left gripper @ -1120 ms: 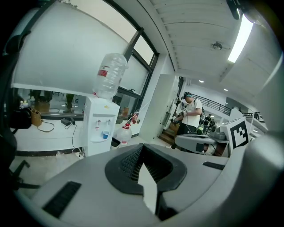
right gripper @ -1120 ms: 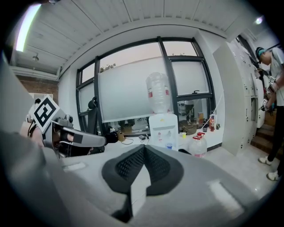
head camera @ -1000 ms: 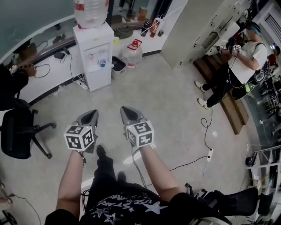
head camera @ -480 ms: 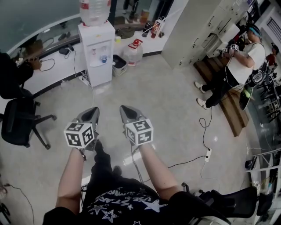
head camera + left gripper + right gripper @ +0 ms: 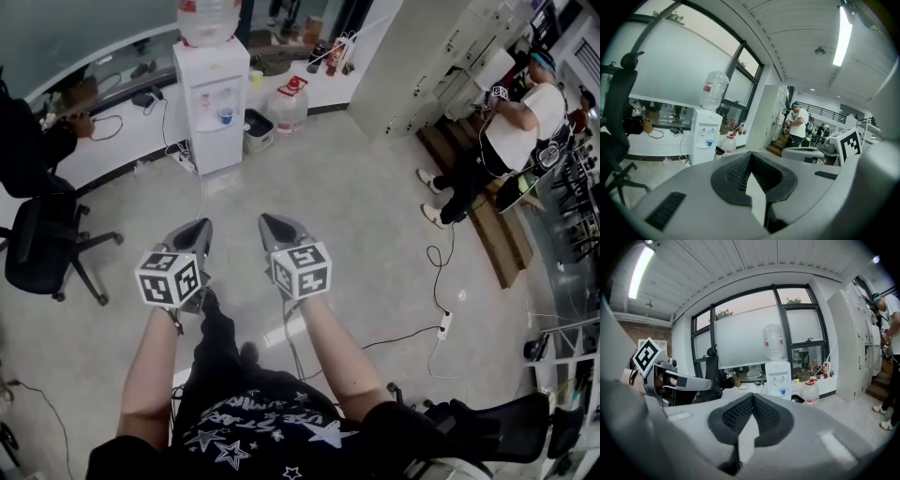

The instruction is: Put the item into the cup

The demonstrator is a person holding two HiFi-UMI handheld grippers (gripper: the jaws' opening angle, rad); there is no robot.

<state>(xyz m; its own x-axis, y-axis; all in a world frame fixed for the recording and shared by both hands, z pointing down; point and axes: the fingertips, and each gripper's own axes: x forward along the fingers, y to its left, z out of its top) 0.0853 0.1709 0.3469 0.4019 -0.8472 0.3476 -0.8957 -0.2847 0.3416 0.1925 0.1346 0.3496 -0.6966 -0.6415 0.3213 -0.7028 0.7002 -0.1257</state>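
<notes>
Head view: left gripper (image 5: 195, 228), right gripper (image 5: 269, 223) closed; water bottle (image 5: 210, 17) label unreadable.

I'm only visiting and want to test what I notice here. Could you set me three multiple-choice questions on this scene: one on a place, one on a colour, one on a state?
1. Where is the water dispenser?
A) ahead of the grippers, against the white counter
B) beside the wooden steps
C) under a desk

2. What colour is the office chair?
A) red
B) black
C) white

3. How are the left gripper and right gripper set?
A) both wide open
B) one holds a bottle
C) both shut, empty

Answers: 1 A, it stands beyond both gripper tips. 2 B, its seat and back are black. 3 C, each gripper view shows jaws together with nothing between.
</notes>
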